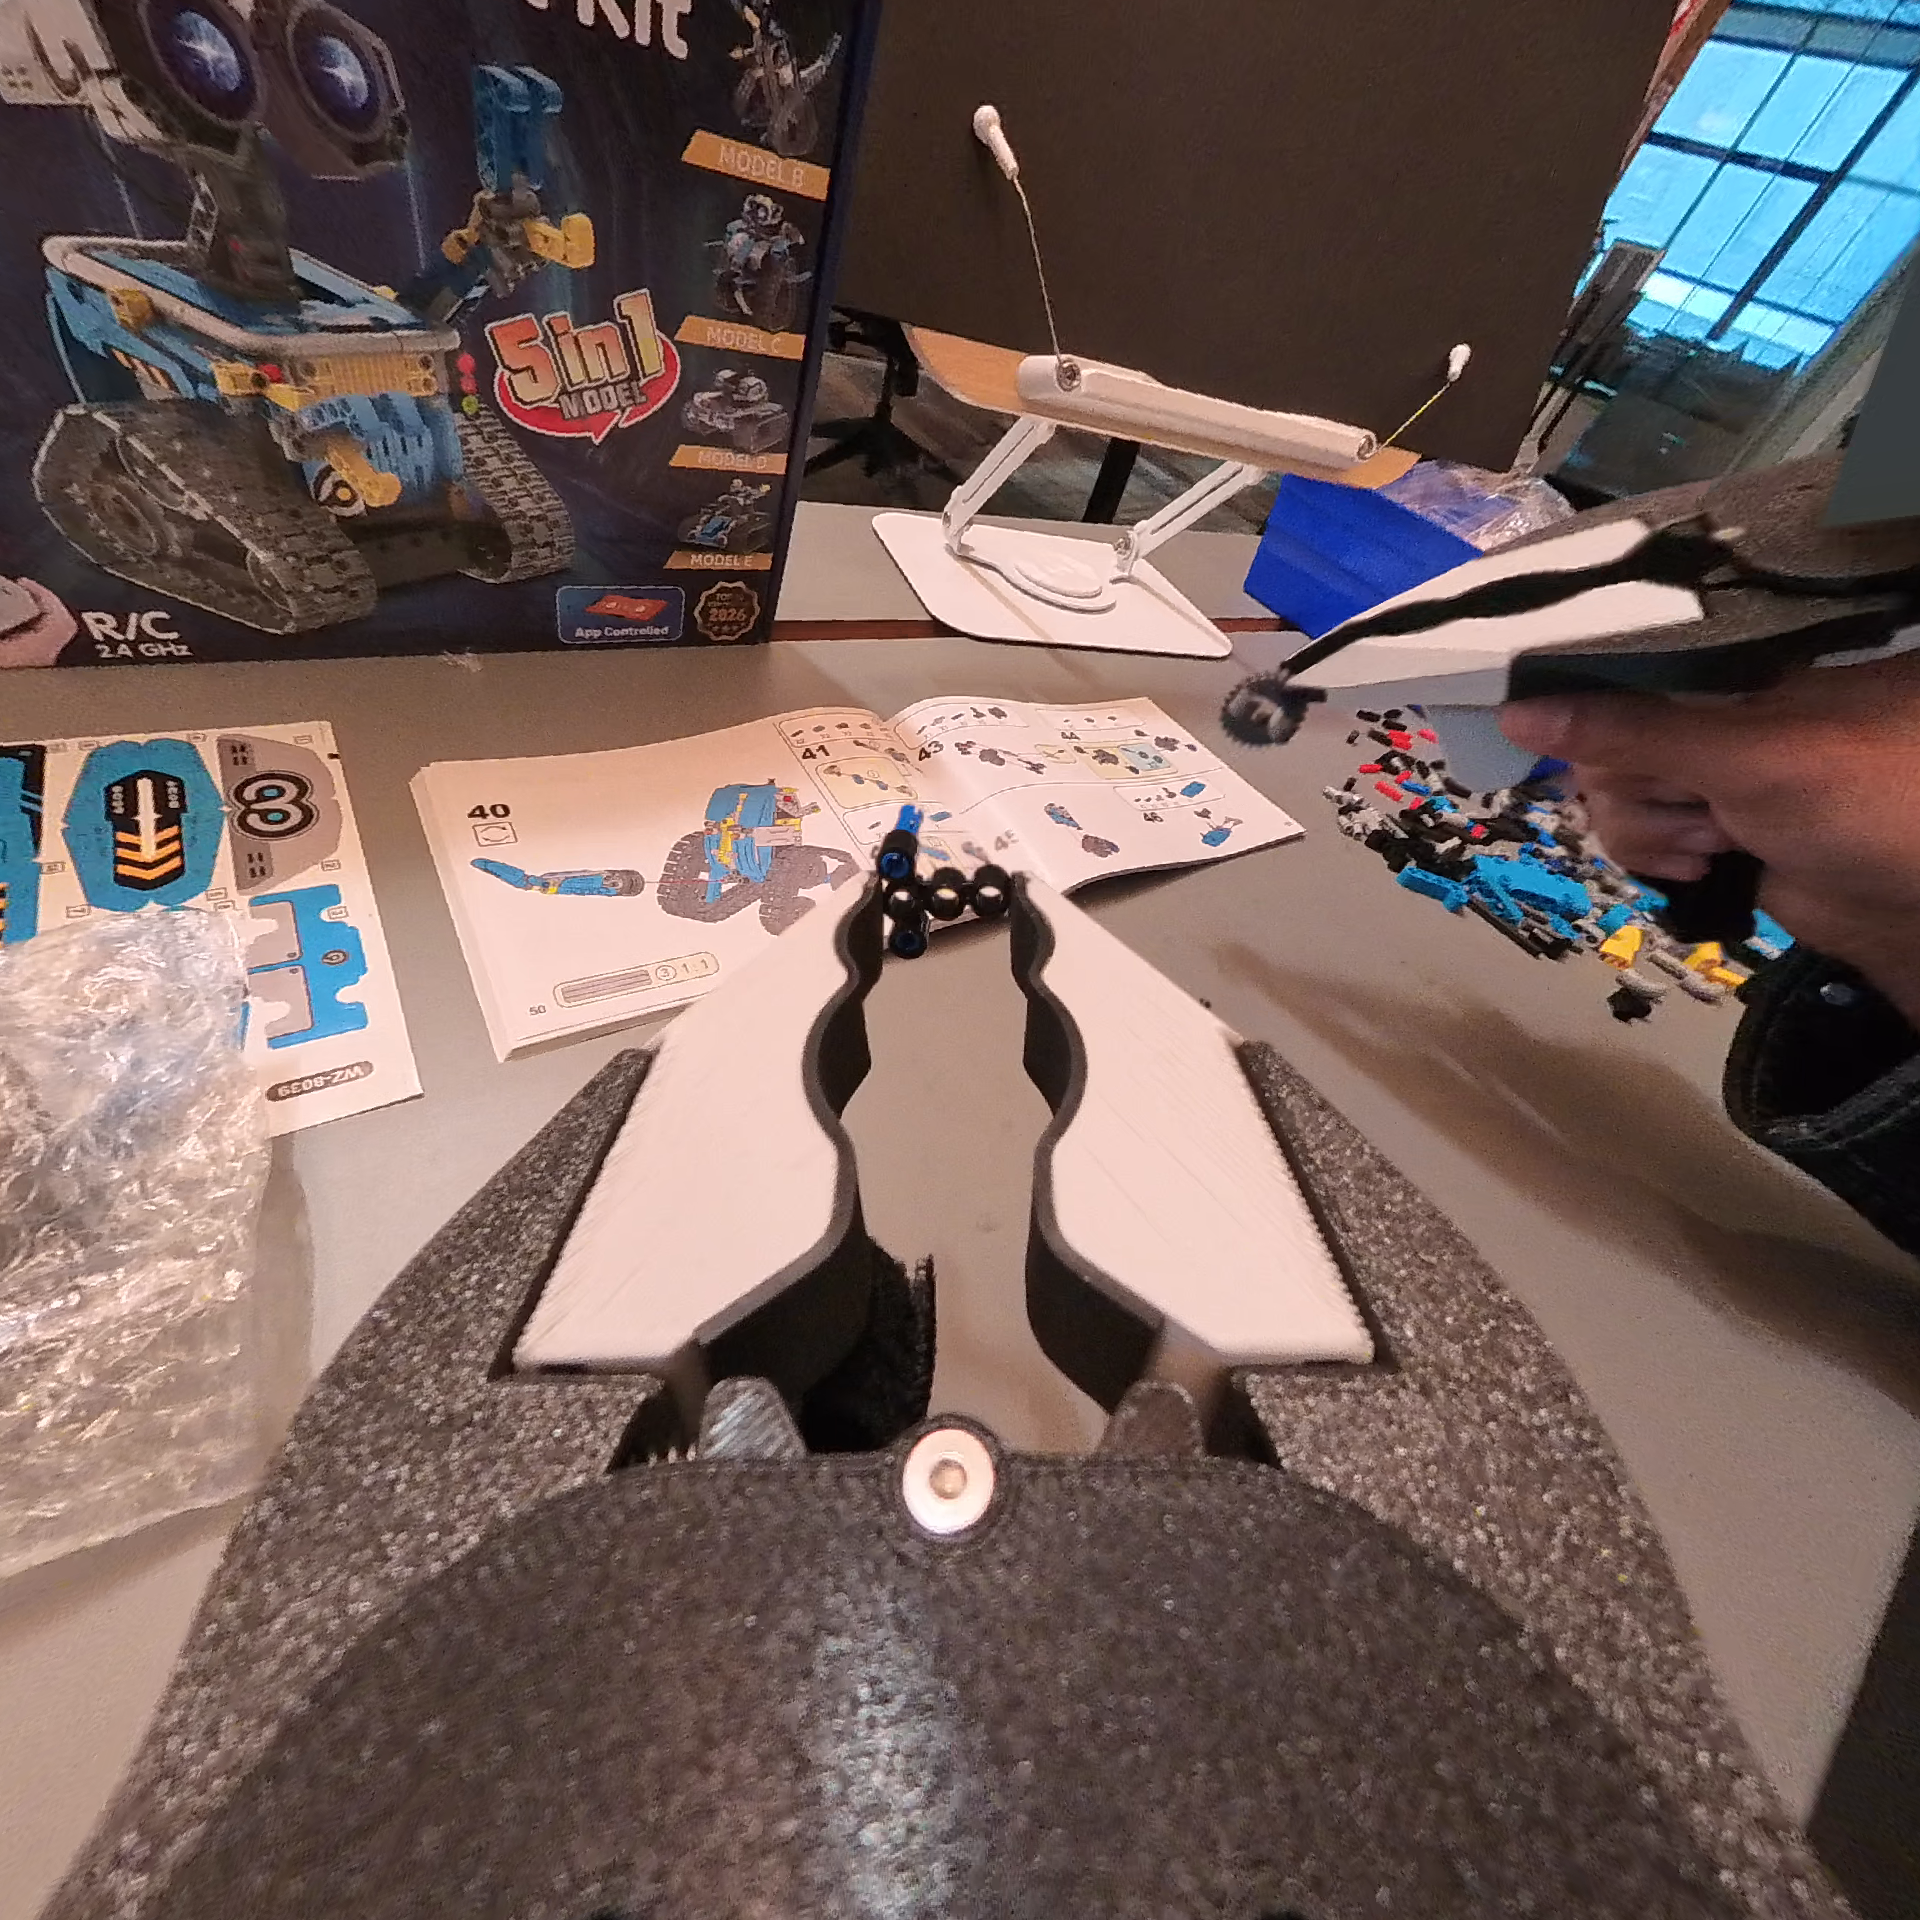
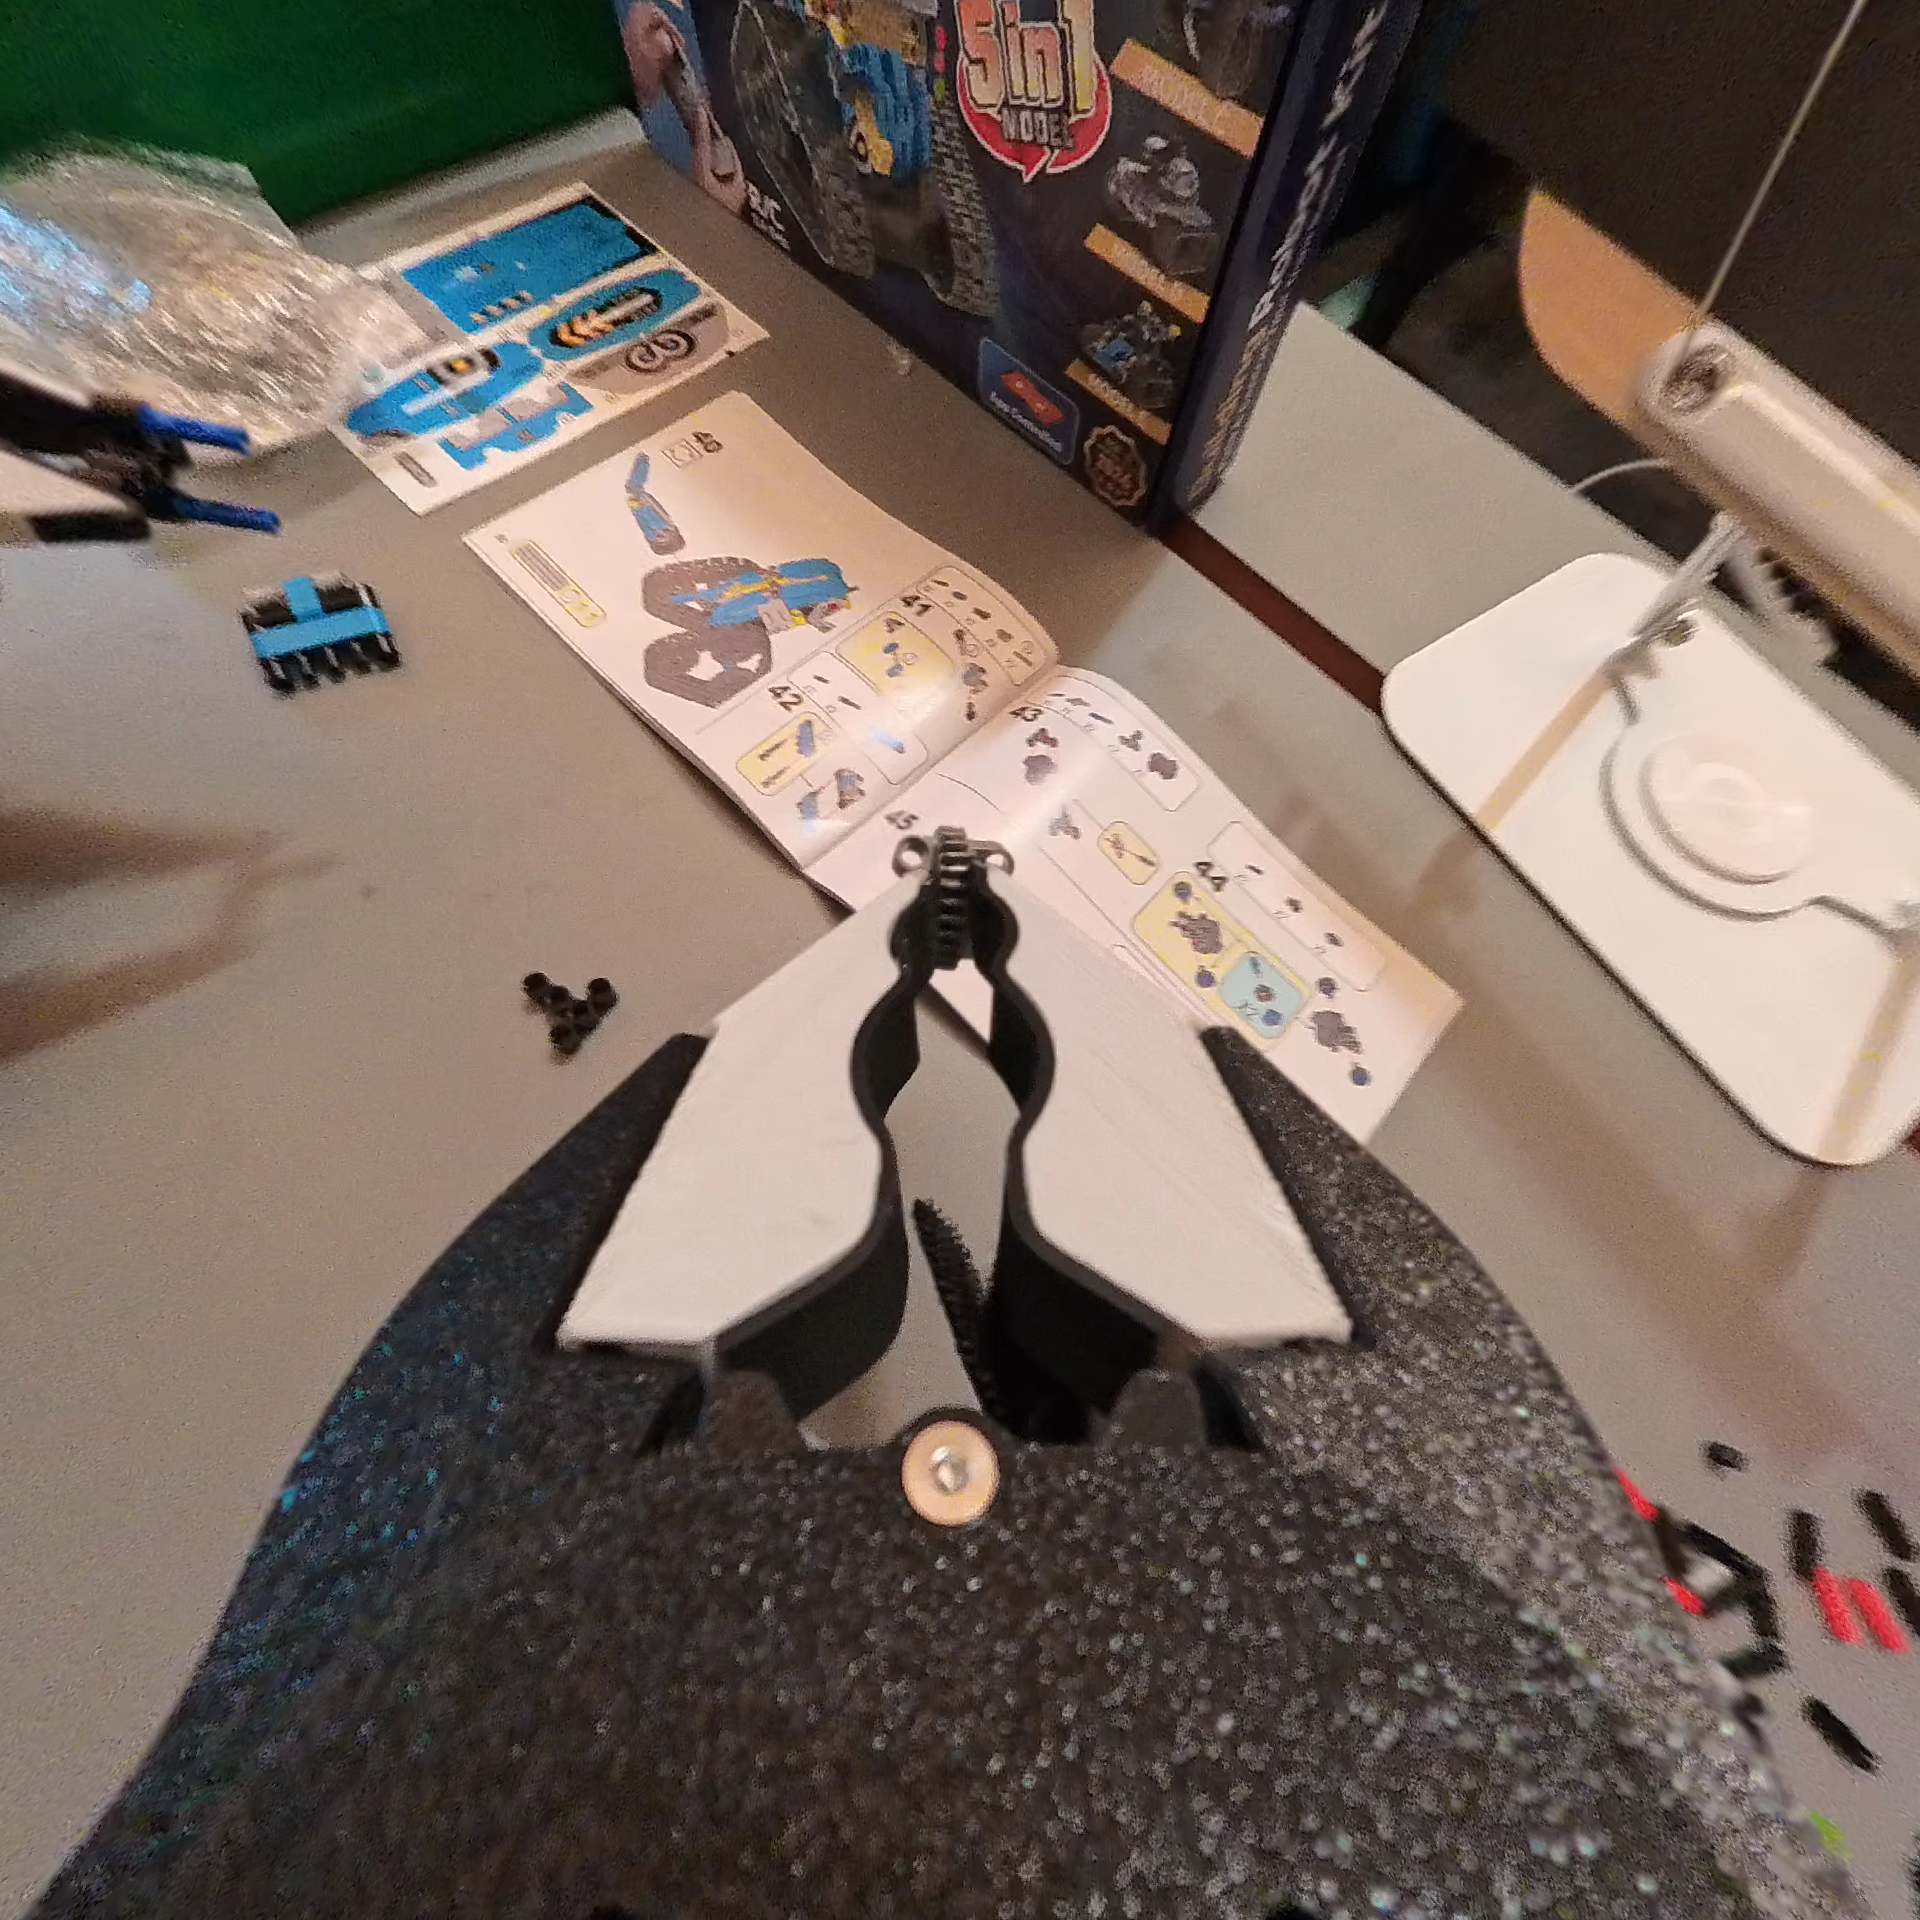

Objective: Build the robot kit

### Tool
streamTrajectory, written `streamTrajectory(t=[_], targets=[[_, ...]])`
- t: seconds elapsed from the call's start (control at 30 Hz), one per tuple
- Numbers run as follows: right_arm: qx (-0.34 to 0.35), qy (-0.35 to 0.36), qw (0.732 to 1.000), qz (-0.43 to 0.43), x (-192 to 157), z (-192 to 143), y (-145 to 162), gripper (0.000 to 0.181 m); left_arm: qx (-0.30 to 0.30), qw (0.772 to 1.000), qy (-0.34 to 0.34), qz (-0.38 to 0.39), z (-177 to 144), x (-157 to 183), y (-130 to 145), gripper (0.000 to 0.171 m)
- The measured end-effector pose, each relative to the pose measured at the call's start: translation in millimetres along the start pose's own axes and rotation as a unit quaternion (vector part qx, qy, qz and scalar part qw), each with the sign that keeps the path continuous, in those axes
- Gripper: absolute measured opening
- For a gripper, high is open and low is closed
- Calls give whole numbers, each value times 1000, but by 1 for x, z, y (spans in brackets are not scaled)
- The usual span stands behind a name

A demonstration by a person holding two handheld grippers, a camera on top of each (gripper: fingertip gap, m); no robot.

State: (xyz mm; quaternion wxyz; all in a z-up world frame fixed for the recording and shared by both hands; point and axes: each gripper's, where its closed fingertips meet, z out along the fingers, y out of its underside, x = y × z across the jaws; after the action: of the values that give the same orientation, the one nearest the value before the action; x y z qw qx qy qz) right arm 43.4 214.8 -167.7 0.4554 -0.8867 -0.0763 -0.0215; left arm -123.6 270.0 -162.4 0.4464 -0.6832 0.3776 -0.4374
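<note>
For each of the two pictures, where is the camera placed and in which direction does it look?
Left wrist view: on the left gripper, facing the manual and box; it grips a black beam with blue pins; a hand shows.
Right wrist view: on the right gripper, facing the same manual, pinching a black gear.
Shared: manual, box, sticker sheet, white stand.

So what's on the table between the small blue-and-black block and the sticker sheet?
Nothing: in the right wrist view, bare grey table separates the blue-and-black block from the sticker sheet.
</note>
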Motion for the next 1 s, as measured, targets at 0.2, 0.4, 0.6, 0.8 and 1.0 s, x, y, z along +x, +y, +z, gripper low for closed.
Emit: streamTrajectory(t=[0.2,0.4,0.6,0.8,1.0], targets=[[25,5,1000,-18,-11,-8,-4,5,-8,1000,-10,16,3,-2,3,24],[43,26,998,-36,-14,-12,-4,5,-11,1000,-10,11,4,-4,5,24],[32,34,995,-86,-38,0,5,5,-15,1000,-10,3,5,-7,7,24],[62,107,979,-164,-31,-6,-5,5,-15,1000,-12,0,6,-9,7,24],[124,131,964,-197,-34,-17,-20,5,-20,1000,-11,-3,7,-10,9,24]])
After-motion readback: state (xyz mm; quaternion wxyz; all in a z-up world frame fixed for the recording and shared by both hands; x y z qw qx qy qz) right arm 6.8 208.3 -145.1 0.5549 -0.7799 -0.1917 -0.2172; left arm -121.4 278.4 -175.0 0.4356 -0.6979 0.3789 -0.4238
